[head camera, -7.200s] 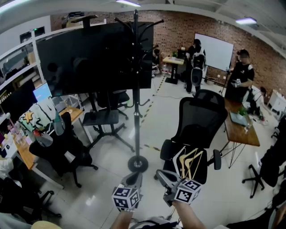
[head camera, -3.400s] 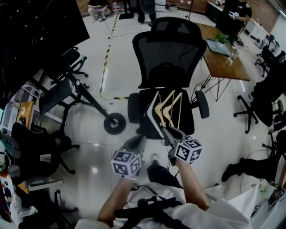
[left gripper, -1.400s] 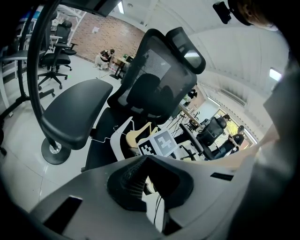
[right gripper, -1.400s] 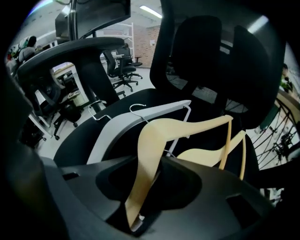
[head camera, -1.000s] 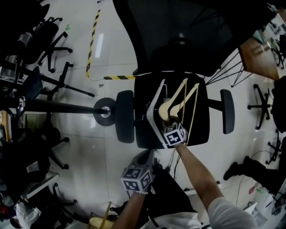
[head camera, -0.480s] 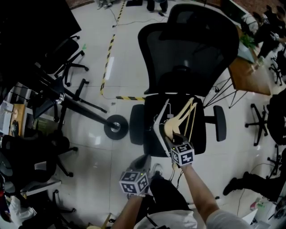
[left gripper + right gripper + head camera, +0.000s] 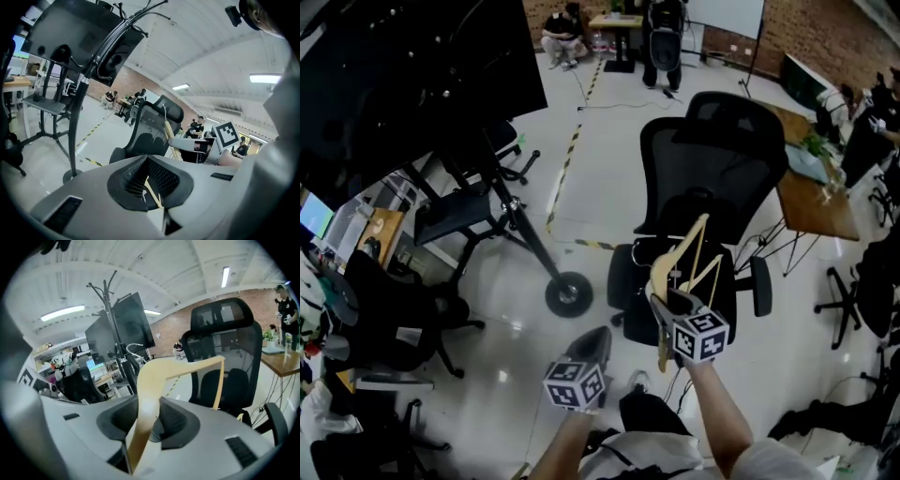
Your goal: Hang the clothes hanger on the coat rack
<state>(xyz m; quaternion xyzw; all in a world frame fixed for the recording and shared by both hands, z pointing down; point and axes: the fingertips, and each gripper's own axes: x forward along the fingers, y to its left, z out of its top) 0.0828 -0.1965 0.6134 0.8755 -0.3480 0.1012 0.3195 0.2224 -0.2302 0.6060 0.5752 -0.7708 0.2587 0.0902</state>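
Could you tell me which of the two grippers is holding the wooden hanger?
The right gripper: its jaws are clamped on the pale wooden hanger. The left gripper, beside it, holds no hanger.

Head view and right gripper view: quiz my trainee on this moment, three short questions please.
1. Pick one. The right gripper is clamped on: A) a pale wooden clothes hanger; B) a black cable; C) nothing.
2. True or false: the hanger already hangs on the black coat rack.
3. In the head view, does the rack stand on the floor left or right of the black mesh office chair?

Key: 1 A. 2 False, the hanger is in the jaws, off the rack. 3 Left.
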